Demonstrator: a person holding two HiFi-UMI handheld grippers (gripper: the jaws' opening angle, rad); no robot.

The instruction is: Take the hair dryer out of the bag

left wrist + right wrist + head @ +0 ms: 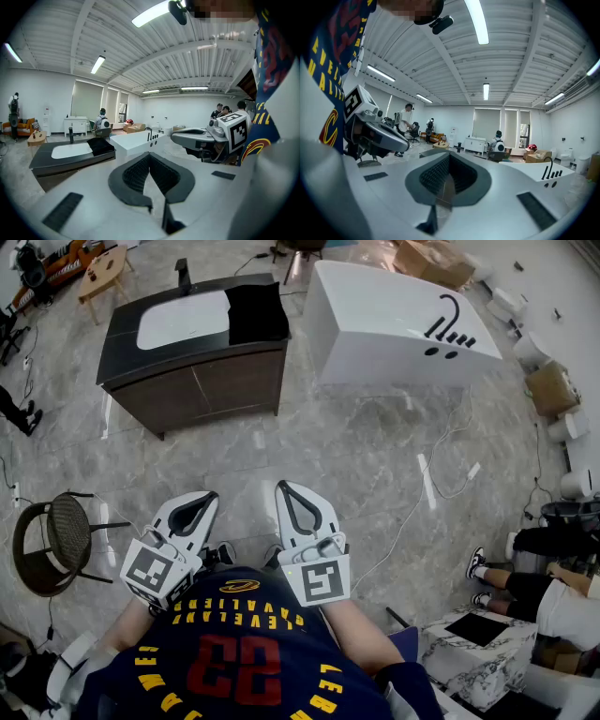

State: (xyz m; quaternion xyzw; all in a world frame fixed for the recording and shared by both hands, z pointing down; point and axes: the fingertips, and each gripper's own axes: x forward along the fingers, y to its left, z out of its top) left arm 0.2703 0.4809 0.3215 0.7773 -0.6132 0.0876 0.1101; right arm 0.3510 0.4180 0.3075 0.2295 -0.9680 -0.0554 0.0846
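Note:
A black bag [255, 313] lies on the right end of a dark vanity counter [127, 329], beside its white basin; it also shows as the black bag [101, 146] in the left gripper view. No hair dryer is visible. My left gripper [210, 496] and right gripper [284, 487] are held side by side close to my chest, far from the vanity, both pointing toward it. Both are shut with nothing between the jaws. The left gripper [149, 155] faces the vanity; the right gripper [449, 155] faces the open room.
A white bathtub [394, 324] stands right of the vanity. Cables [427, 479] trail over the grey floor. A round chair [56, 540] sits at the left. A seated person's legs [525, 582] and a marble block [469, 648] are at the right. Cardboard boxes [553, 388] line the far right.

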